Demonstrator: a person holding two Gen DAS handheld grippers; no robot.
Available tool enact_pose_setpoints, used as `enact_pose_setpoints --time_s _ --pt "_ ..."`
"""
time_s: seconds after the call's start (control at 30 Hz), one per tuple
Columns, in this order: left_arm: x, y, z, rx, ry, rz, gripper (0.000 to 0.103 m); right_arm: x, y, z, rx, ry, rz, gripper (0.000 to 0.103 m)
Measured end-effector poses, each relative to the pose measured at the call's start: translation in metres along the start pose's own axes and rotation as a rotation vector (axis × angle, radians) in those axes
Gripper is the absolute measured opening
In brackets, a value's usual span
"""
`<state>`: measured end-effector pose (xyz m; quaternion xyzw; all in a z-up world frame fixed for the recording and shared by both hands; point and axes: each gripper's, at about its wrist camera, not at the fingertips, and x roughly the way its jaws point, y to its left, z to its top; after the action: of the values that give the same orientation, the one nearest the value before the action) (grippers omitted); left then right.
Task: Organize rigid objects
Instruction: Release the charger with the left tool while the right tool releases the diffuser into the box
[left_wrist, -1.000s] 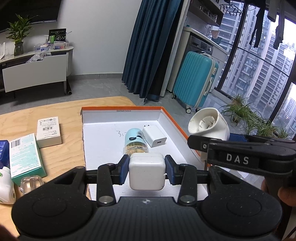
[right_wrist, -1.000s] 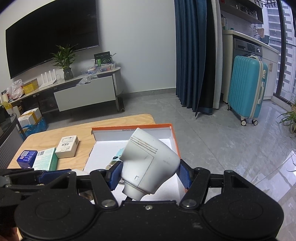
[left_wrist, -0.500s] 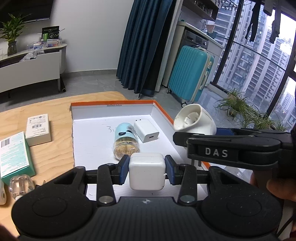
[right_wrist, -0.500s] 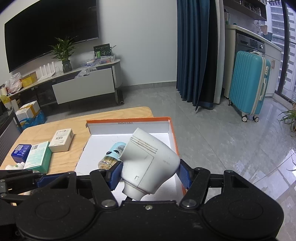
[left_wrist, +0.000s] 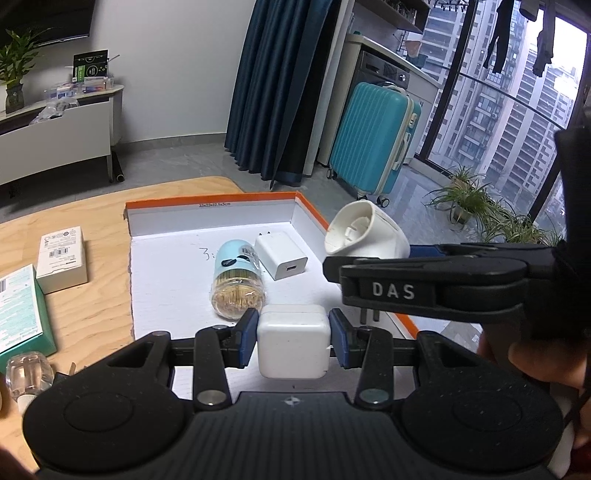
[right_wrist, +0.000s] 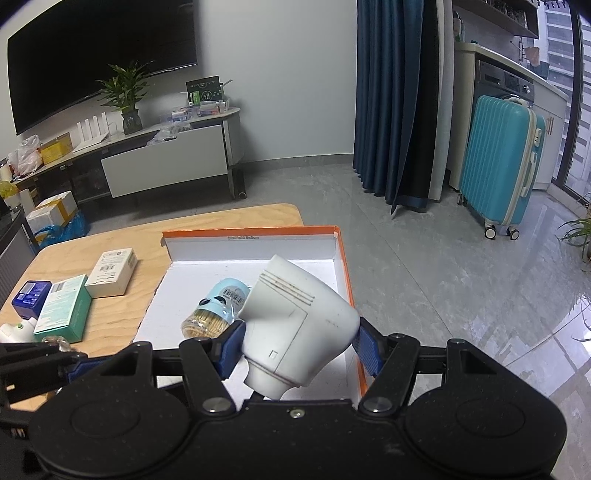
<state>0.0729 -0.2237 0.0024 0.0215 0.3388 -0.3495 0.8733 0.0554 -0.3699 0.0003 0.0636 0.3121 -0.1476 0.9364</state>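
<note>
Left gripper (left_wrist: 293, 338) clamped on a white cube charger (left_wrist: 293, 345), blue pads pressed to both flanks, held over the near end of the orange-rimmed box (left_wrist: 210, 201); right gripper (right_wrist: 299, 343) closed on a white cone-shaped plastic housing (right_wrist: 299, 325), tilted, narrow collar toward the tool, over the box's right-hand near corner.

Probably the placing step for both loads; best lowered until each nearly touches the white floor before opening, not dropped from height; cube better set down in the bare patch just ahead of the left fingertips, short of the toothpick jar (left_wrist: 238, 284), since a round jar on its side may roll if nudged; cone better kept inside the orange right wall, clear of the small white adapter (left_wrist: 281, 260) lying just beyond and right of the jar; one release at a time, given how close the two tools crowd.

Readable writing, near to far: "DAS" in white on the right tool's arm, seen from the left camera; a handwritten "3:" on the box floor beyond the jar; a small printed size line on the far wall, roughly "33x23x22.5cm", uncertain; barcodes on the white carton (left_wrist: 61, 258) and green carton (left_wrist: 20, 314) off to the left, text too small to read; blue carton (right_wrist: 31, 299) likewise illegible.
</note>
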Motion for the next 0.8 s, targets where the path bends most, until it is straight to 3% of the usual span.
enact_pose_setpoints --time_s 0.3,0.6,0.67,0.7,0.73,0.8 --pt "0.007 -0.006 0.0 0.011 0.014 -0.014 0.042 -0.028 -0.019 0.004 0.062 -0.123 -0.029 0.079" --pt "0.022 -0.018 0.004 -0.001 0.047 -0.073 0.042 -0.055 -0.034 0.0 0.119 -0.165 -0.069 0.079" --pt "0.026 -0.018 0.005 -0.025 0.068 -0.098 0.051 -0.059 -0.034 -0.001 0.125 -0.171 -0.067 0.079" --pt "0.025 -0.017 0.005 -0.039 0.071 -0.102 0.068 -0.061 -0.032 -0.001 0.123 -0.172 -0.066 0.079" --pt "0.023 -0.017 0.005 -0.044 0.064 -0.1 0.078 -0.062 -0.031 -0.001 0.12 -0.175 -0.065 0.079" --pt "0.016 -0.015 0.005 -0.037 0.047 -0.084 0.079 -0.065 -0.027 -0.001 0.114 -0.182 -0.059 0.079"
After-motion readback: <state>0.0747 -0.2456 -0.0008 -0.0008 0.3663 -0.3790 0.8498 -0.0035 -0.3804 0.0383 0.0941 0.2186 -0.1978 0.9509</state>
